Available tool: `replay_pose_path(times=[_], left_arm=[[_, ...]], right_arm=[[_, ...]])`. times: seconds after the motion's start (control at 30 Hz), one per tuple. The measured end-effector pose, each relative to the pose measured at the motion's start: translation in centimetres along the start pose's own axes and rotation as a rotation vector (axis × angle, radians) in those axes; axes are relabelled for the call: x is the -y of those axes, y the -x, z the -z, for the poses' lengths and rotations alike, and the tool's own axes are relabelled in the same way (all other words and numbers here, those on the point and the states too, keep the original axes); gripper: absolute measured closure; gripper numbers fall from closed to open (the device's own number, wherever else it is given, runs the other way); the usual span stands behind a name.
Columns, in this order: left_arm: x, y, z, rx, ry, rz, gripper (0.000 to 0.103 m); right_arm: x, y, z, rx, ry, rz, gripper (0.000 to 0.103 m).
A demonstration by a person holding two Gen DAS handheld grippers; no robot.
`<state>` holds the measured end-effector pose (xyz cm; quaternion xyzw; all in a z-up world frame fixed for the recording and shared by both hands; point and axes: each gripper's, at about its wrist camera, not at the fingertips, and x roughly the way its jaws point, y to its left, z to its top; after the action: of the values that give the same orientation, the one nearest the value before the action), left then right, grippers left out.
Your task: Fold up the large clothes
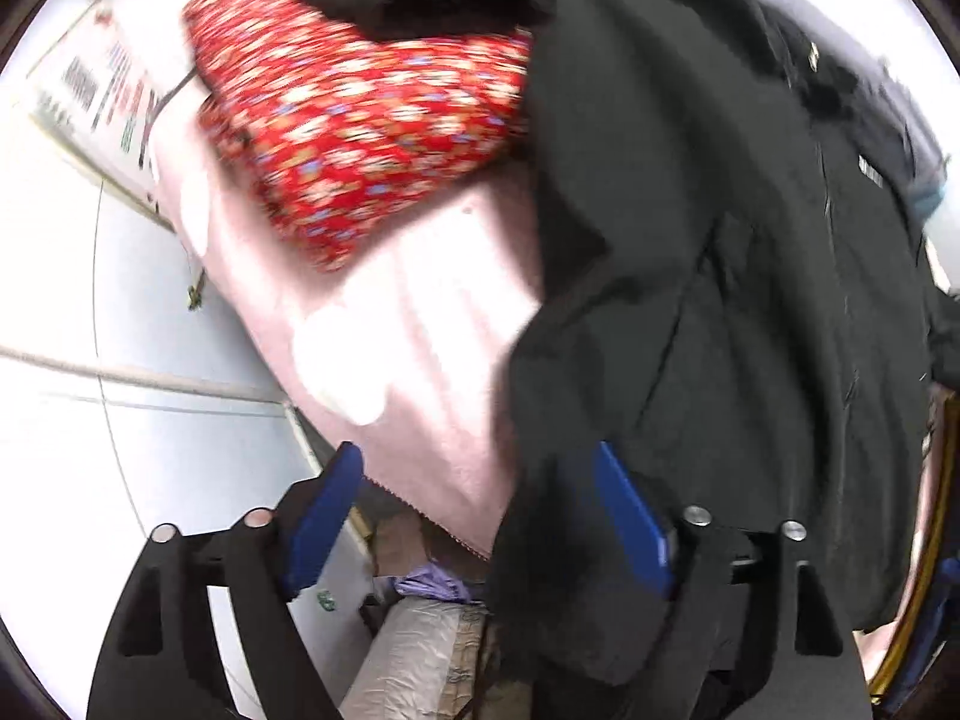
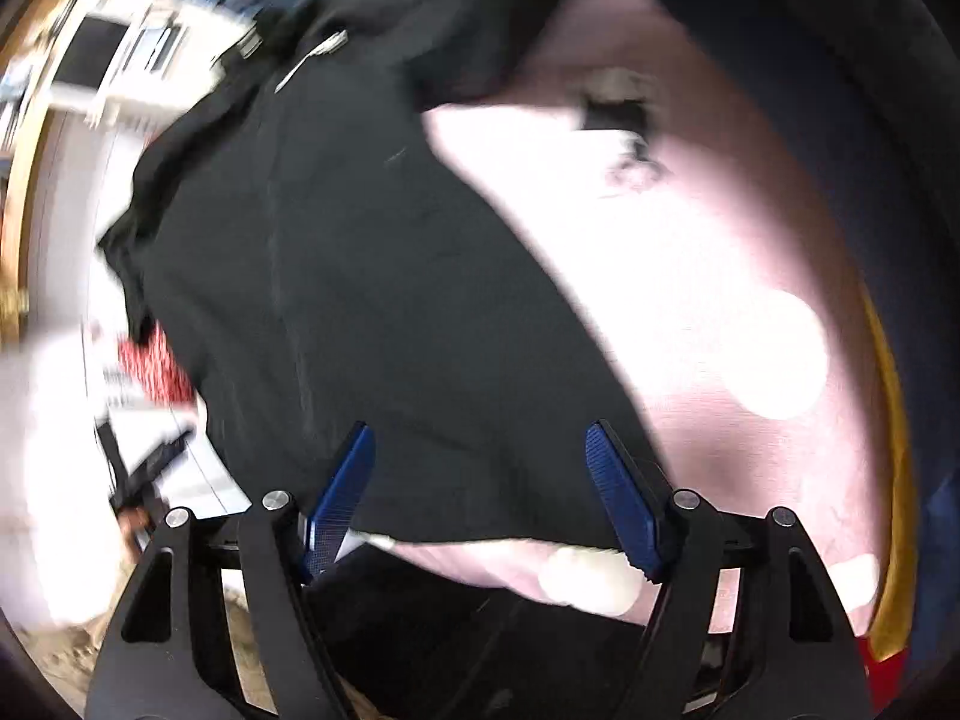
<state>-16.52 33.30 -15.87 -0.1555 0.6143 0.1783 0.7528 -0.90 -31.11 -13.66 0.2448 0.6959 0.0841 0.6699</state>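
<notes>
A large black garment [image 1: 708, 276] lies spread over a pink sheet [image 1: 420, 324] on a bed. It also fills the middle of the right wrist view [image 2: 360, 276], on the same pink sheet [image 2: 708, 300]. My left gripper [image 1: 480, 468] is open, its blue pads apart over the sheet's edge, the garment's edge by the right pad. My right gripper [image 2: 480, 438] is open just above the garment's near hem, nothing between its pads. Both views are motion-blurred.
A red floral pillow [image 1: 372, 120] lies on the sheet at the far left, partly under the garment. White floor tiles [image 1: 72, 300] and a poster [image 1: 102, 84] are left of the bed. Bags [image 1: 414, 648] lie below the bed edge. Wooden furniture [image 2: 24, 138] stands at left.
</notes>
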Motion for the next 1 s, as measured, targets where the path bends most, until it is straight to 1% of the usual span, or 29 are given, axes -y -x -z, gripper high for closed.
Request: replay_pose_path(times=[0.07,0.1,0.13,0.2,0.23,0.3,0.33,0.37,0.4,0.43,0.47,0.5,0.53,0.57,0.6,0.63,0.67,0.77,0.8,0.83,0.9,0.93,1.0], left_arm=[[-1.1,-0.1,0.3,0.006,0.02,0.042,0.022],[-1.6,-0.3,0.4,0.004,0.017,0.059,0.02],[-1.2,-0.8,0.6,-0.001,0.004,0.091,0.017],[0.3,-2.1,0.9,-0.023,-0.03,0.13,0.012],[1.6,-3.5,1.3,-0.052,-0.071,0.129,0.011],[3.5,-5.3,2.4,-0.094,-0.13,0.099,0.012],[4.2,-6.2,2.8,-0.107,-0.145,0.08,0.017],[4.7,-6.9,3.1,-0.112,-0.127,0.065,0.021],[4.8,-6.8,3.1,-0.108,-0.102,0.066,0.031],[5.0,-6.5,3.1,-0.106,-0.091,0.077,0.048],[5.3,-5.8,3.0,-0.106,-0.114,0.086,0.06],[5.3,-5.0,3.1,-0.101,-0.138,0.102,0.088],[5.2,-4.3,3.0,-0.097,-0.148,0.115,0.093],[4.4,-2.8,2.9,-0.071,-0.161,0.103,0.093],[3.7,-1.7,2.7,-0.043,-0.171,0.074,0.096],[2.8,-1.0,2.6,-0.02,-0.173,0.033,0.096],[1.0,0.0,2.2,0.006,-0.148,-0.027,0.096],[-4.6,1.0,0.6,0.031,-0.005,-0.146,0.097],[-5.9,1.0,0.2,0.029,0.022,-0.178,0.098],[-6.9,0.8,-0.4,0.015,0.045,-0.182,0.098],[-6.9,0.6,-0.5,0.008,0.047,-0.166,0.099],[-5.9,0.6,-0.5,0.009,-0.001,-0.183,0.099],[-3.6,0.4,-0.4,0.007,-0.064,-0.209,0.099]], right_arm=[[1.0,-0.9,-0.5,-0.014,-0.006,0.06,0.03],[1.3,-1.2,-0.7,-0.022,-0.006,0.075,0.03],[1.5,-1.8,-0.8,-0.034,-0.006,0.084,0.03],[2.0,-2.6,-0.7,-0.037,-0.027,0.101,0.03],[2.1,-3.0,-0.8,-0.042,-0.04,0.099,0.03],[1.8,-3.9,-0.7,-0.058,-0.051,0.104,0.03],[1.6,-4.3,-0.6,-0.061,-0.048,0.112,0.03],[1.5,-4.8,-0.2,-0.064,-0.039,0.118,0.03],[1.3,-4.9,-0.2,-0.064,-0.034,0.128,0.03],[1.6,-5.1,0.0,-0.063,-0.034,0.135,0.03],[1.8,-5.0,0.0,-0.059,-0.041,0.138,0.03],[2.0,-5.1,0.2,-0.056,-0.049,0.133,0.03],[2.2,-5.2,0.2,-0.059,-0.053,0.132,0.03],[2.4,-5.3,0.2,-0.065,-0.056,0.136,0.03],[2.6,-5.3,0.1,-0.067,-0.055,0.137,0.03],[2.9,-5.5,0.1,-0.068,-0.054,0.135,0.03],[3.0,-5.8,0.2,-0.071,-0.053,0.13,0.03],[3.3,-6.9,0.6,-0.099,-0.06,0.118,0.03],[3.2,-7.5,0.5,-0.108,-0.061,0.115,0.03],[2.9,-8.2,0.7,-0.122,-0.056,0.107,0.03],[2.1,-9.4,1.3,-0.153,-0.03,0.086,0.03],[1.4,-10.1,1.8,-0.174,-0.006,0.074,0.03],[0.1,-11.5,2.7,-0.213,0.045,0.064,0.03]])
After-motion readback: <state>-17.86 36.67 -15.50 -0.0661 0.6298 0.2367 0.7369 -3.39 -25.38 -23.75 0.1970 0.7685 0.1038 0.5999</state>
